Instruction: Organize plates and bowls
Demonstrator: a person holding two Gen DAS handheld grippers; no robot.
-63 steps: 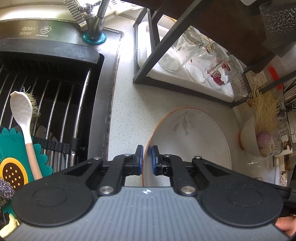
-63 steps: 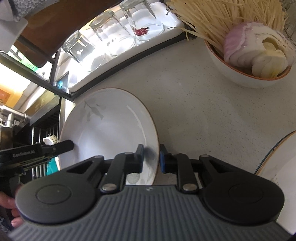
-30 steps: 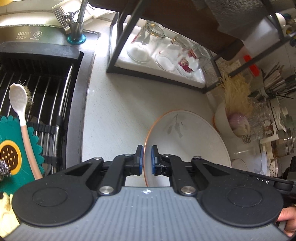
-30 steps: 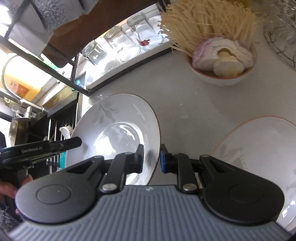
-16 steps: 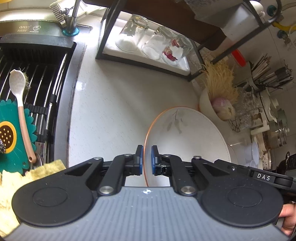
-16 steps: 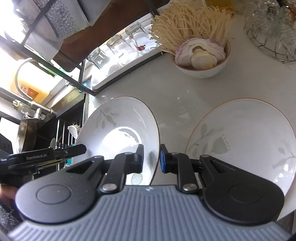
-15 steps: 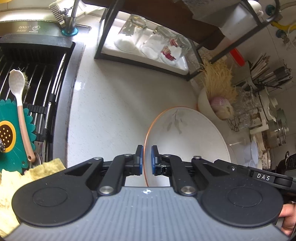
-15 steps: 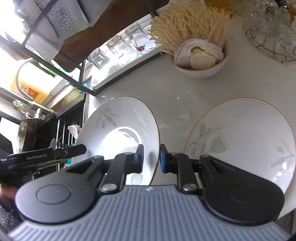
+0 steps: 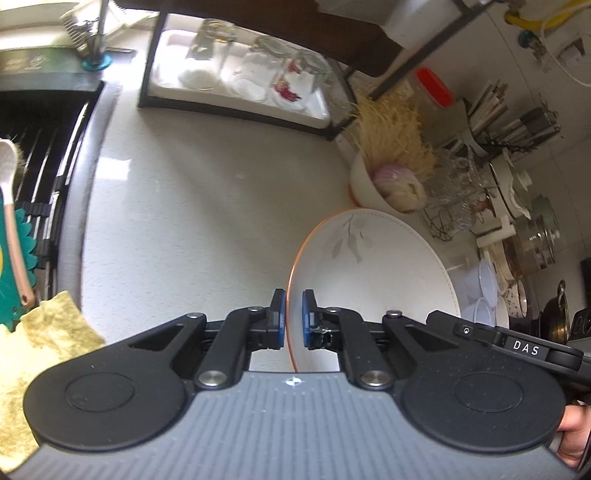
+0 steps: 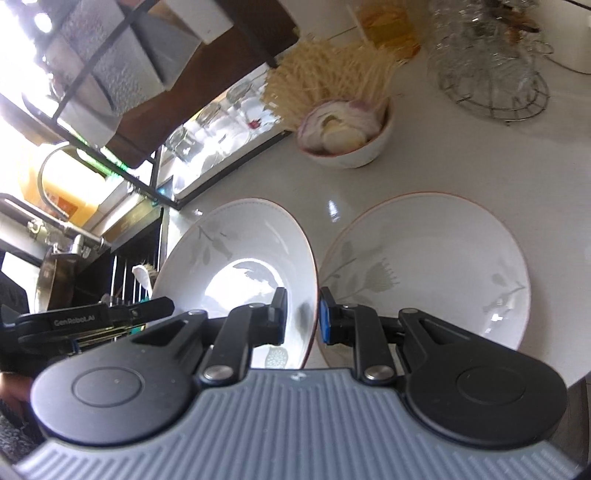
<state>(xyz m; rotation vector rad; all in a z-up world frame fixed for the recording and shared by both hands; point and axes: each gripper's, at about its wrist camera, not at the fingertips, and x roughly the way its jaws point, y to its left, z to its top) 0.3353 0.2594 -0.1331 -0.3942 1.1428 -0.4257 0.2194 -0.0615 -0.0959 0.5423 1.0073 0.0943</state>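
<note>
Left gripper (image 9: 293,317) clamped on the left rim of white leaf-print plate (image 9: 373,266); right gripper (image 10: 303,314) clamped on its opposite rim. Plate held over countertop (image 9: 207,192), tilted. Second plate (image 10: 436,266) lies flat just beside it. Noodle bowl (image 10: 351,147) beyond.

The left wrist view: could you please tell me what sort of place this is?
Most likely a home kitchen counter: a sink with a faucet, upturned glasses on a drying rack, and a bowl of noodles and onion.
</note>
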